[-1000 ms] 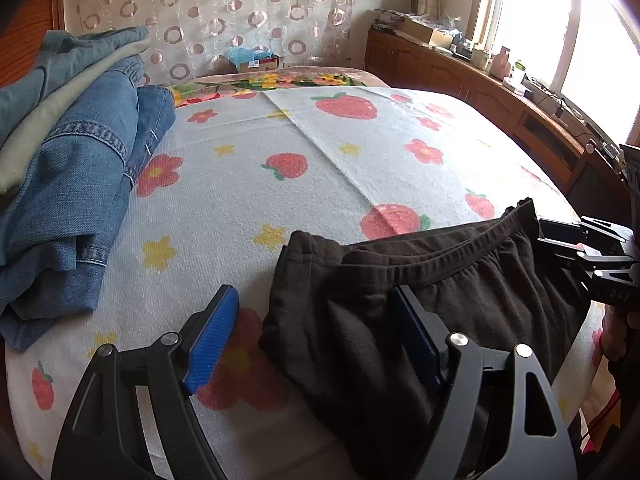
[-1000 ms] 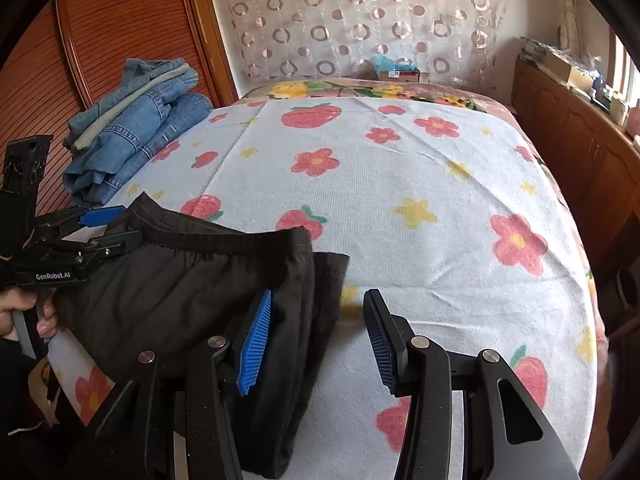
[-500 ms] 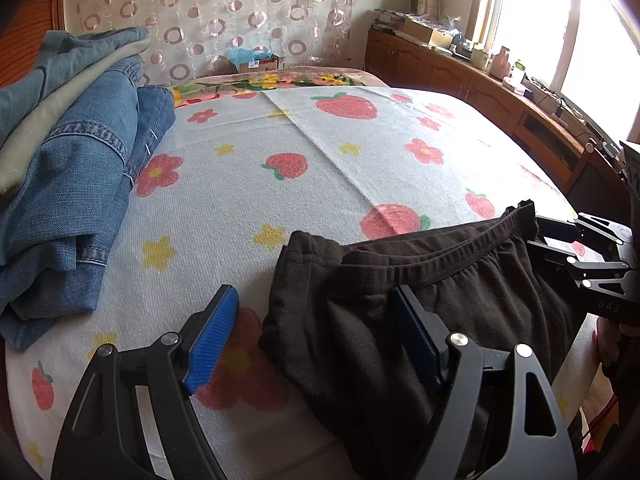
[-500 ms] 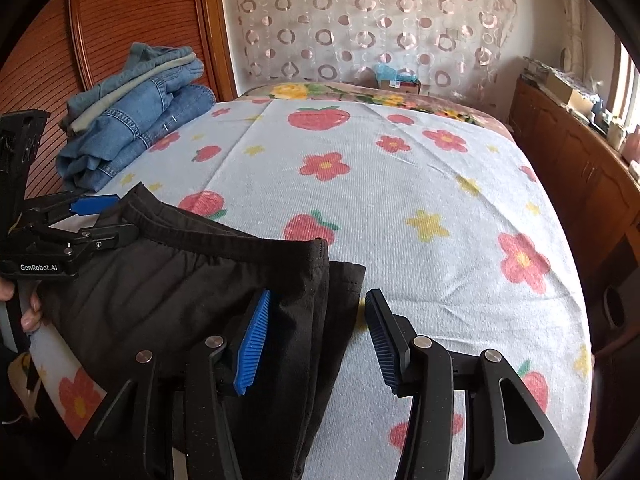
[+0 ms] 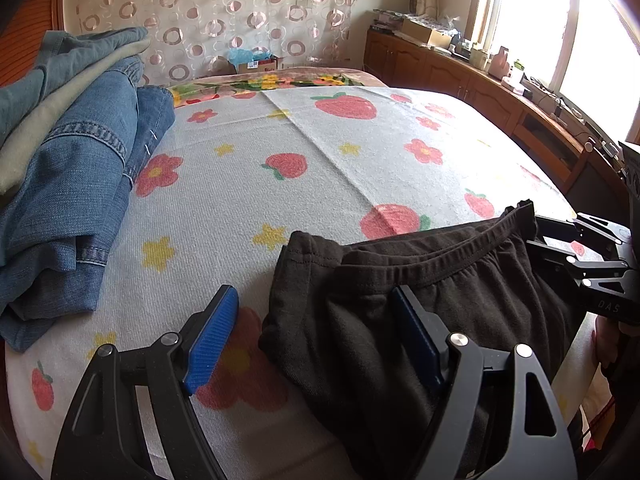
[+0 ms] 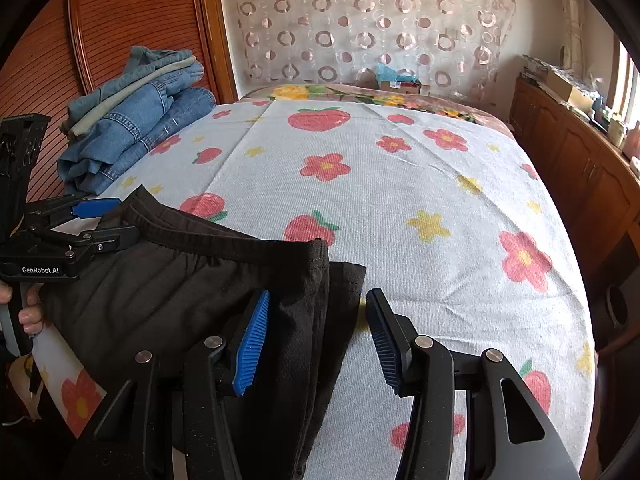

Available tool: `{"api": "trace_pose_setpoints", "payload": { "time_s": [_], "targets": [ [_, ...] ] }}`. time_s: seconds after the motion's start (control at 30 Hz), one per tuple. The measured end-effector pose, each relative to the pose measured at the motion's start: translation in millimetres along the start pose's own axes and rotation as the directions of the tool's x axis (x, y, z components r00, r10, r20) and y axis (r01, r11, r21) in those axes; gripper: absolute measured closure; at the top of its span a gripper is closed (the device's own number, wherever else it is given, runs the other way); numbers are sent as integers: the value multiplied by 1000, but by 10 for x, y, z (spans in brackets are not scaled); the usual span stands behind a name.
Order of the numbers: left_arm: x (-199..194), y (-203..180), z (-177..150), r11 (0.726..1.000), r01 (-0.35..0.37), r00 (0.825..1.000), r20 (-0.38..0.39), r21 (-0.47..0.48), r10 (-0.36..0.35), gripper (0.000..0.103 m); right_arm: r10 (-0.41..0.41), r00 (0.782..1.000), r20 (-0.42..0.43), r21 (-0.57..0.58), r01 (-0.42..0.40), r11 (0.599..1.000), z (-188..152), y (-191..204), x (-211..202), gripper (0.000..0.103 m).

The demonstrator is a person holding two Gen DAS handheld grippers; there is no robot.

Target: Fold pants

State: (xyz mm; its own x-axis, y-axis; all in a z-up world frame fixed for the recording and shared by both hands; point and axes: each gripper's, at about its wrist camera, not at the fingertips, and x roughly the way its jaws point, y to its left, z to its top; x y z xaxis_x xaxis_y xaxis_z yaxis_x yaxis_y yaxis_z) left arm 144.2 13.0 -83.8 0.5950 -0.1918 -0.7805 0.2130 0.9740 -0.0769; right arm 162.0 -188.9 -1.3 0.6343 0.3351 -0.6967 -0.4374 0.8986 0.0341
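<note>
Black pants [image 5: 432, 292] lie folded at the near edge of the bed, waistband toward the far side. In the left wrist view my left gripper [image 5: 312, 320] stands wide open astride the pants' left edge, its blue pads clear of the cloth. In the right wrist view the pants [image 6: 180, 288] reach in from the left, and my right gripper [image 6: 316, 336] is partly open over their right edge, not pinching it. Each view also shows the other gripper at the opposite end: the right gripper [image 5: 580, 256] and the left gripper [image 6: 92, 224], the latter held by a hand.
A strawberry-and-flower sheet [image 5: 280, 140] covers the bed. A pile of folded jeans [image 5: 64, 184] [image 6: 136, 128] sits at the far left, against a wooden panel [image 6: 120, 20]. Wooden cabinets [image 5: 480, 92] run along the right under the window. A small box [image 5: 256, 62] stands beyond the bed.
The right wrist view has shifted slightly. The pants lie as before, and both grippers keep the same opening.
</note>
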Motion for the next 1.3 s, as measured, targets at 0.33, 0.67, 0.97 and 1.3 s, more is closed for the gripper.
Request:
{"api": "trace_pose_setpoints", "payload": {
  "time_s": [0.33, 0.67, 0.97, 1.3],
  "targets": [
    [-20, 117, 86, 990, 125, 992, -14, -59, -126, 45, 4, 1000, 3, 5, -4, 1000, -4, -5, -2, 52],
    [-34, 43, 63, 988, 150, 989, 10, -40, -150, 76, 13, 1000, 3, 13, -13, 1000, -1, -32, -10, 52],
    [-420, -151, 87, 989, 150, 982, 115, 13, -150, 84, 21, 1000, 5, 21, -21, 1000, -1, -32, -2, 52],
    [-476, -224, 48, 990, 137, 980, 140, 31, -140, 84, 45, 999, 4, 15, -45, 999, -1, -14, 1, 66]
  ]
}}
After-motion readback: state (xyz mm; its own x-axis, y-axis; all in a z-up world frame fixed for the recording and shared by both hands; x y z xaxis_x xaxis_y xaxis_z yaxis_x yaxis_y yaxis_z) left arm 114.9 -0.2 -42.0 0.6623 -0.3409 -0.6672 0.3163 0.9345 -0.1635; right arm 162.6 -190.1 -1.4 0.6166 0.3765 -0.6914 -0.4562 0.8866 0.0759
